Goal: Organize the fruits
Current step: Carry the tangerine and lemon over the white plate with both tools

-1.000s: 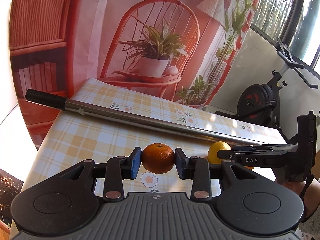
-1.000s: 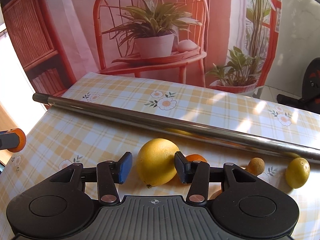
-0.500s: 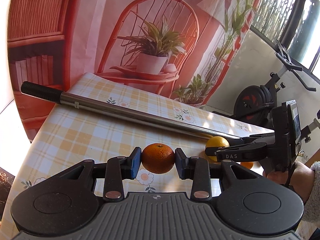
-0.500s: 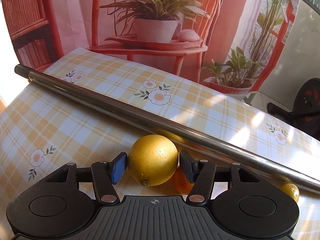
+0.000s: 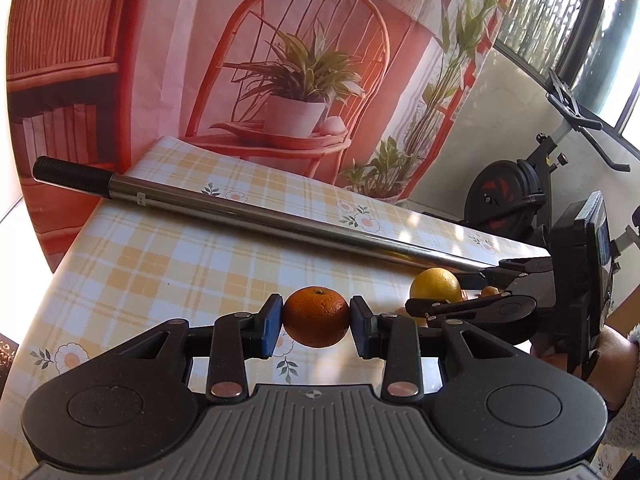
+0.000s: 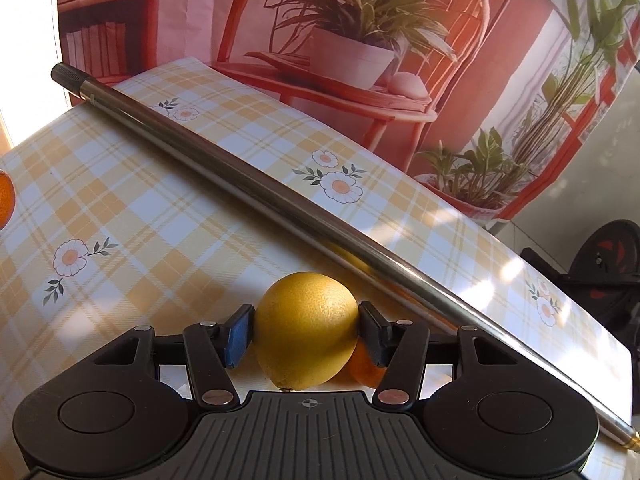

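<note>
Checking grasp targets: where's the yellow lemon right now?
In the right wrist view, the lemon sits low centre between the right gripper fingers, just ahead of the metal pole, a small orange behind it.

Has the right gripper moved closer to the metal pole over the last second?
Yes. In the right wrist view the right gripper, around the yellow fruit, now sits nearer the metal pole, which crosses much closer above.

orange mandarin (image 5: 317,317), yellow lemon (image 6: 306,330), yellow-checked tablecloth (image 5: 160,264)
</note>
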Available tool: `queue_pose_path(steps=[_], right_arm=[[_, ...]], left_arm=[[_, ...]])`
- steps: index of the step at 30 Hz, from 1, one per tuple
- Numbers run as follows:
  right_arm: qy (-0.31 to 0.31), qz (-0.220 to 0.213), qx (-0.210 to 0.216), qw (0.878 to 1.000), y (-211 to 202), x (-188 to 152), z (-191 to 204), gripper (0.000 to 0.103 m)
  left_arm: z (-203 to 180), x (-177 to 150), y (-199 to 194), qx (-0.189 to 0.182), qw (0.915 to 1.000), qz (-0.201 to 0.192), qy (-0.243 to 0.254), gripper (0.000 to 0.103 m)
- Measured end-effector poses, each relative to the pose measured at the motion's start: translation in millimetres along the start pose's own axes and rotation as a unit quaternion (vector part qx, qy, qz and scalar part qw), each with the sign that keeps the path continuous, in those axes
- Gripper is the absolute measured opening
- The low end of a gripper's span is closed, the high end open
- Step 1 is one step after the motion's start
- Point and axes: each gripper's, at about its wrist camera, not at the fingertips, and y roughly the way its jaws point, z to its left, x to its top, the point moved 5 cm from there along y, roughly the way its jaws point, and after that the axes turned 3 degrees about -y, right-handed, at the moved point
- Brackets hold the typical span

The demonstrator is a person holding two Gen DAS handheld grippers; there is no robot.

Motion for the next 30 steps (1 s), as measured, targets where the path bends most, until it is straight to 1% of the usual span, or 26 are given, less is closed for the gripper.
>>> queue_pose_path(steps=[3,6,9,11,16,20,24,25,28,30], right_arm=[[0.022,-0.029,0.01,0.999,-15.8,-4.8,-4.0,0.052],[0.06,-0.06,0.027,0.996,-39.7,-10.0,-13.1,0.052],[0.086,-0.079,0.048,0.992,-62.8,-19.4,-19.6,0.052],[0.098,-0.094,0.061,0.989,-78.9,-28.3,-21.8,0.052],[0.154,-0.124,0.096,0.976,-120.2,-64.3,-35.3,0.052],[0.182,-0.146,0.099,0.967,-146.8,-91.3,-41.8,0.052],[0.239,-0.174,0.113,0.949,-171.9,-123.2,-52.4,0.052],[0.246,-0.179,0.111,0.946,-176.6,-130.3,-54.5,0.052],[0.253,-0.188,0.096,0.944,-187.6,-149.9,-56.2,0.052],[0.258,-0.186,0.091,0.944,-191.2,-161.6,-56.0,0.052]], left_arm=[[-6.8,-0.6,-2.5,-0.002,1.0,0.002,0.008,0.038],[-14.8,-2.4,-7.1,-0.007,0.9999,0.002,0.009,0.038],[-27.2,-7.9,-11.7,-0.014,0.9998,0.003,0.016,0.038],[-39.7,-14.5,-15.0,-0.02,0.9994,0.003,0.029,0.038],[-65.3,-30.6,-22.8,-0.035,0.9982,0.007,0.049,0.038],[-83.4,-45.6,-31.7,-0.043,0.9971,0.016,0.061,0.038],[-98.5,-58.2,-38.3,-0.038,0.9956,0.022,0.083,0.038],[-103.0,-61.8,-39.3,-0.037,0.9948,0.024,0.092,0.038],[-112.3,-73.1,-38.7,-0.045,0.9934,0.04,0.098,0.038],[-117.2,-82.9,-35.9,-0.05,0.9924,0.053,0.099,0.038]])
